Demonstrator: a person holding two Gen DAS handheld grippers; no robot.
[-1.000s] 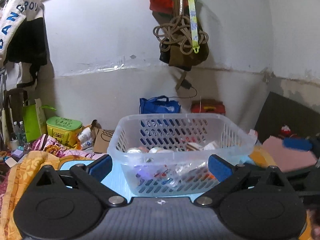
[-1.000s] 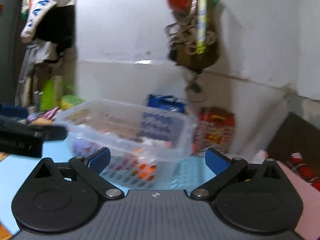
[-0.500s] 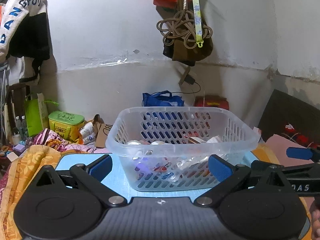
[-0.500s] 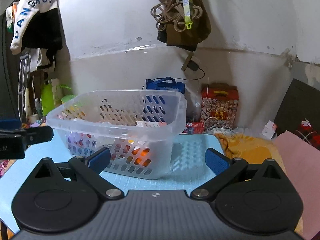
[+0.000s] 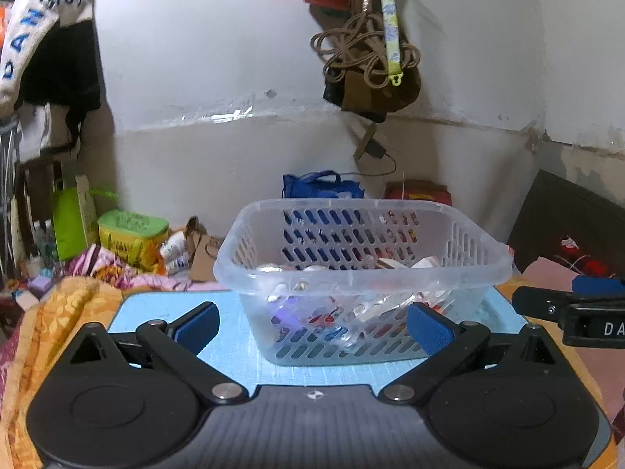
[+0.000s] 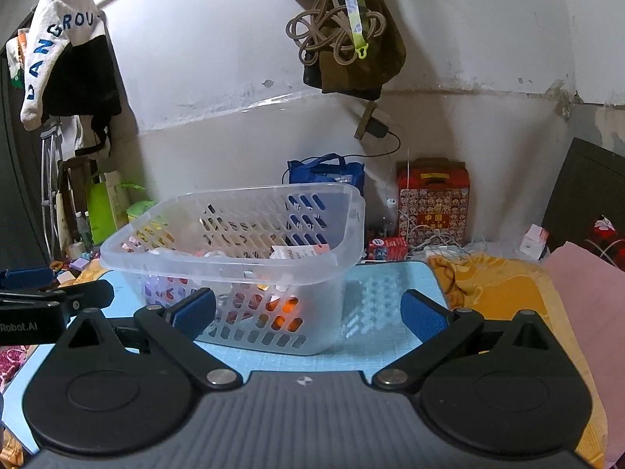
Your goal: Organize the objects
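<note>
A clear perforated plastic basket (image 5: 363,269) holding several small packets stands on a light blue mat (image 5: 226,308). My left gripper (image 5: 312,326) is open and empty, just in front of the basket. The basket also shows in the right wrist view (image 6: 242,262), left of centre on the mat (image 6: 383,293). My right gripper (image 6: 308,314) is open and empty, in front of the basket's right corner. Each gripper's fingers show at the edge of the other's view: right fingers (image 5: 554,305), left fingers (image 6: 58,297).
A white wall is behind, with a hanging brown bag and rope (image 5: 367,62). A blue bag (image 6: 324,174), a red box (image 6: 431,199), a green tin (image 5: 131,234) and orange cloth (image 5: 50,312) surround the mat. A pink cushion (image 6: 586,293) lies right.
Both grippers have drawn back a little from the basket and steadied. The right wrist view has swung left so the basket sits nearer its centre. Both stay open.
</note>
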